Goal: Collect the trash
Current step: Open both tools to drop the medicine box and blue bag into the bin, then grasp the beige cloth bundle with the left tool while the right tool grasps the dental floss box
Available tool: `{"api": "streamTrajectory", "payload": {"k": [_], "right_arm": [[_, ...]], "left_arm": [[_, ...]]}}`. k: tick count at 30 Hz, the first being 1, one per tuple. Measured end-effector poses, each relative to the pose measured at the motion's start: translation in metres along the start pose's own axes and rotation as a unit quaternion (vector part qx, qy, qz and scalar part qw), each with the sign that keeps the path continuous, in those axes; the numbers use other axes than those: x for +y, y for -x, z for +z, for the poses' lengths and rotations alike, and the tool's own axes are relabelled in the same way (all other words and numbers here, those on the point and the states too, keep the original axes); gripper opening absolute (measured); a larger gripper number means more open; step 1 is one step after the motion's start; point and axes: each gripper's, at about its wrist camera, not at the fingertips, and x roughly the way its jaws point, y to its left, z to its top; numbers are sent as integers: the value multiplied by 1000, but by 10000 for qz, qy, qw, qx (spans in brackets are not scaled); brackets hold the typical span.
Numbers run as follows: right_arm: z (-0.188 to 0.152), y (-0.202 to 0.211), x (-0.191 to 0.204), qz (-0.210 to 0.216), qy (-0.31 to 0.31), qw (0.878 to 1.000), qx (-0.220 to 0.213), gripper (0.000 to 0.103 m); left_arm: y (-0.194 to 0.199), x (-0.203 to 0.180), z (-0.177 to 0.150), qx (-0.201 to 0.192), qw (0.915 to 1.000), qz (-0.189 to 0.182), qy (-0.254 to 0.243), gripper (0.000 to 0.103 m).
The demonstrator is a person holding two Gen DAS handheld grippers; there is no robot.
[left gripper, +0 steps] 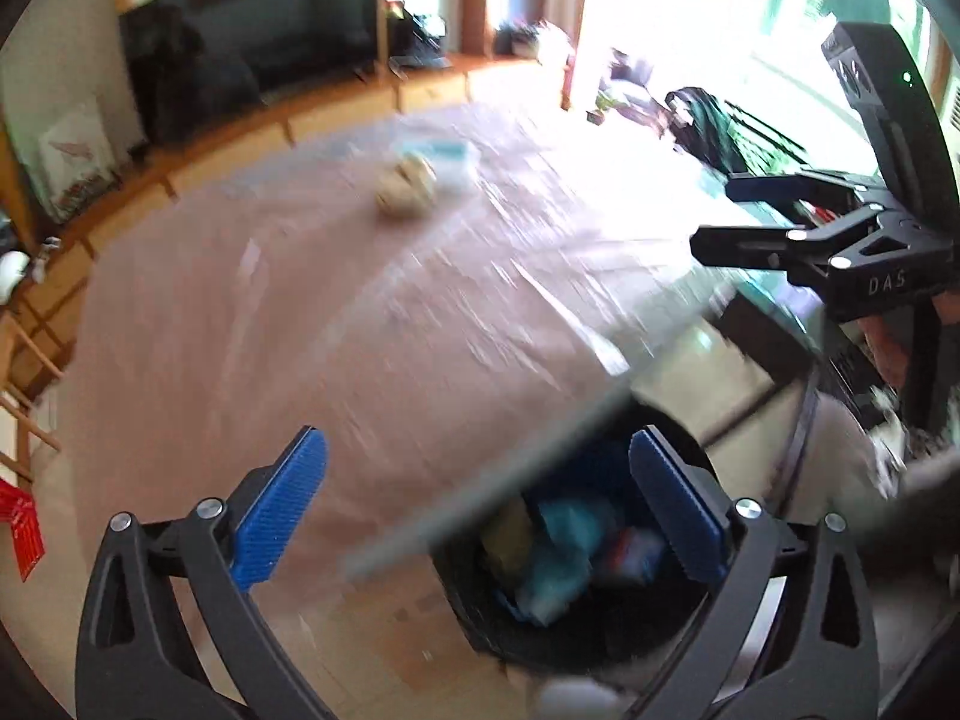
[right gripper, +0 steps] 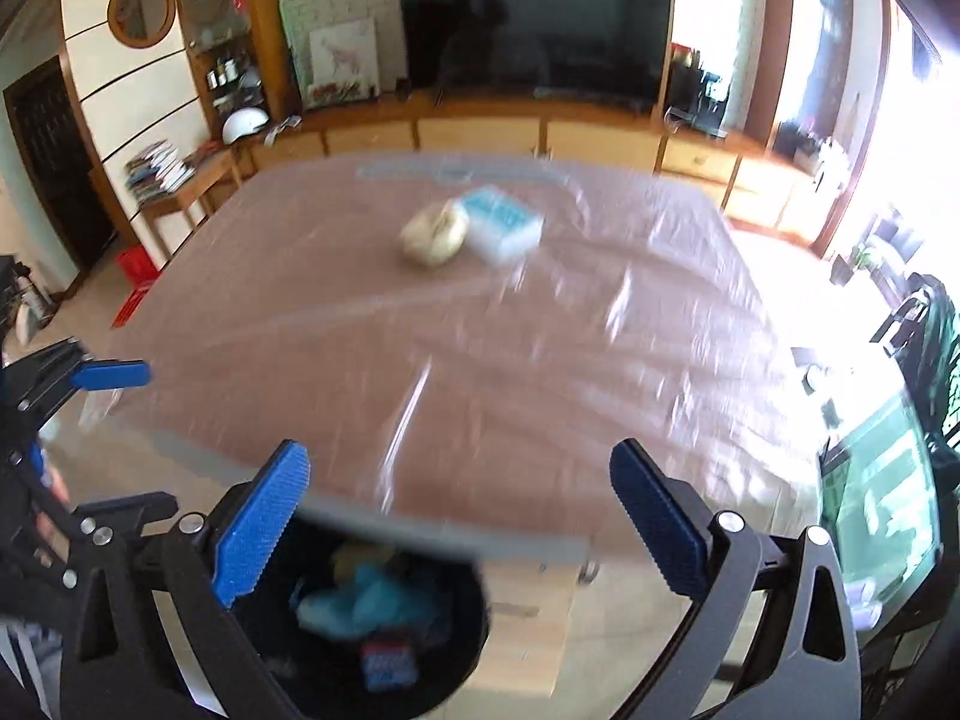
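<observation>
A crumpled beige paper ball [left gripper: 406, 186] [right gripper: 435, 233] lies far out on the brown table [left gripper: 300, 312] [right gripper: 480, 360], touching a pale blue tissue pack [left gripper: 447, 161] [right gripper: 503, 222]. A black trash bin [left gripper: 576, 558] [right gripper: 372, 624] holding blue, yellow and red trash stands on the floor below the table's near edge. My left gripper [left gripper: 474, 504] is open and empty above the bin and table edge. My right gripper [right gripper: 459, 516] is open and empty, also above the edge; it shows at the right of the left wrist view [left gripper: 714, 216]. Both views are motion-blurred.
A clear plastic sheet covers the table. A wooden cabinet with a dark TV [right gripper: 534, 30] runs behind it. A red stool [right gripper: 137, 276] stands on the floor at left. A glass-topped table [right gripper: 882, 480] and dark bags [left gripper: 702, 120] are at right.
</observation>
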Motion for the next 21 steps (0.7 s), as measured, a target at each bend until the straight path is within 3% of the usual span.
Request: {"api": "streamTrajectory", "payload": {"k": [6, 11, 21], "right_arm": [[59, -49, -15, -307, 838, 9959, -134, 99], [89, -95, -40, -162, 878, 9959, 165, 97], [121, -163, -54, 455, 1249, 9891, 632, 70]], "left_arm": [[-37, 24, 58, -217, 9988, 439, 47, 101], [-79, 42, 94, -23, 9987, 498, 54, 101], [-144, 59, 134, 182, 9989, 433, 79, 101]]}}
